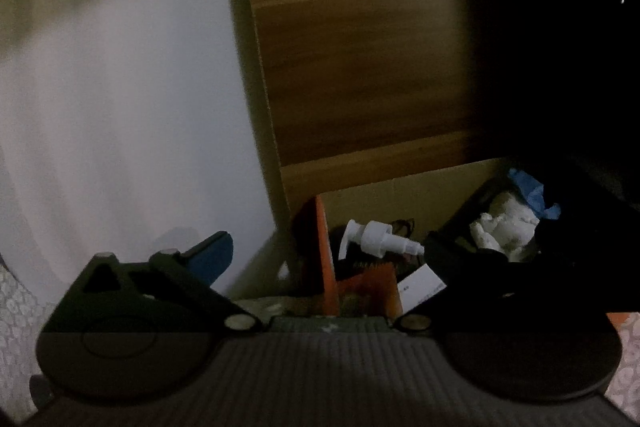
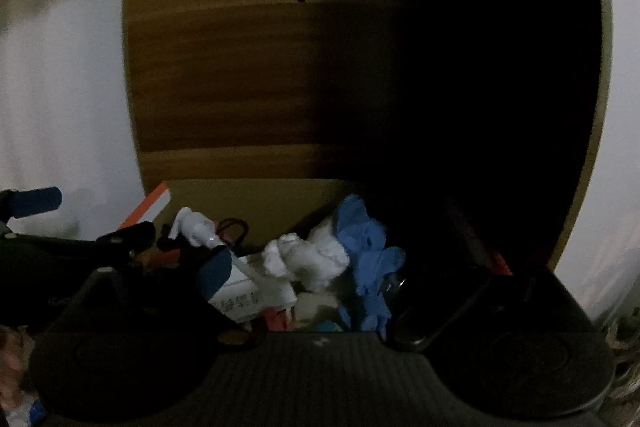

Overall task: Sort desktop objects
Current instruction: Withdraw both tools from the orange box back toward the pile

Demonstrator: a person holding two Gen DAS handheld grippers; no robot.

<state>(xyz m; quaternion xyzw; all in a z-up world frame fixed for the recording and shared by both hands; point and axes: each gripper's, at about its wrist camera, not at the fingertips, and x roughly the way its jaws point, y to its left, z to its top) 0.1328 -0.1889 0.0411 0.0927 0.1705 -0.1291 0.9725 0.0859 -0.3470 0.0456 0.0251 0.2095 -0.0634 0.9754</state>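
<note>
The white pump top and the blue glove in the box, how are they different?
The pump top is white, hard-looking plastic with a thin tube poking out; the glove is blue, soft and crumpled. The pump top lies near the box's left side, by the orange wall; the glove lies further right, beside white crumpled paper. Both rest loose in the box.

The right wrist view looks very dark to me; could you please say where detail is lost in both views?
Right wrist view: the wooden board sinks into black on its right half, while the blue glove stays readable. Left wrist view: the upper right corner is black, the pump bottle is slightly soft, and straight edges bow.
</note>
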